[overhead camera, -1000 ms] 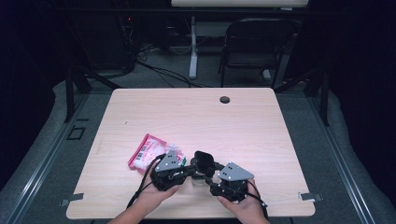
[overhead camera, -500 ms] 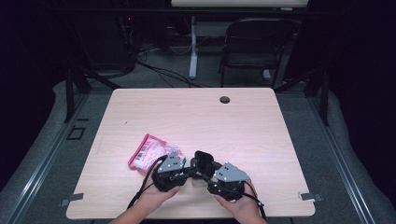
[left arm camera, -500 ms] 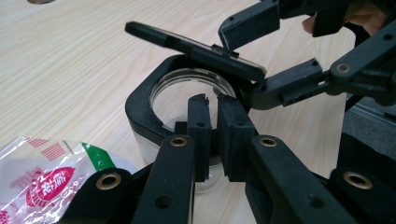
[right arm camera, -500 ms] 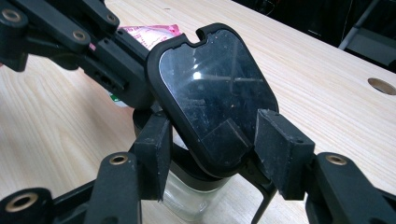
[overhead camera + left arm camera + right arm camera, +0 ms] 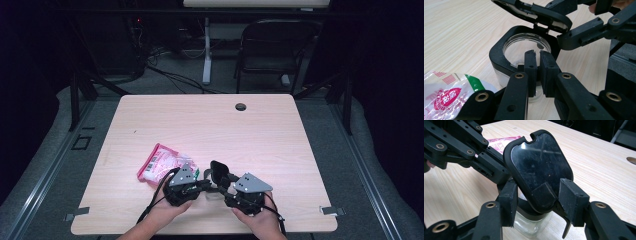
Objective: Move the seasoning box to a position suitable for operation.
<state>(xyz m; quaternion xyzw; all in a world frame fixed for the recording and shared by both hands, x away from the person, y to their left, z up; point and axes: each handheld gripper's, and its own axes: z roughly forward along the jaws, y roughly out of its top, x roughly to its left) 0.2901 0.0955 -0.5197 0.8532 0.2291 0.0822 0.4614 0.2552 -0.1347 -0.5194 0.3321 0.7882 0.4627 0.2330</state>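
Note:
A small glass jar [image 5: 529,225] with a black collar [image 5: 499,52] stands near the table's front edge. Its hinged black lid [image 5: 539,157] is swung open, tilted up over the mouth. My left gripper [image 5: 539,65] is shut on the near wall of the collar, pads almost together. My right gripper [image 5: 539,187] straddles the lower part of the lid; its jaws have just been closing and stand wide beside the lid's edges, without a clear squeeze. In the high view both grippers [image 5: 207,186] [image 5: 222,187] meet at the jar [image 5: 218,171].
A pink and white snack pouch [image 5: 160,162] lies just left of the jar, close to my left gripper. A round cable hole [image 5: 241,106] sits at the table's far edge. A dark chair [image 5: 272,50] stands beyond the table.

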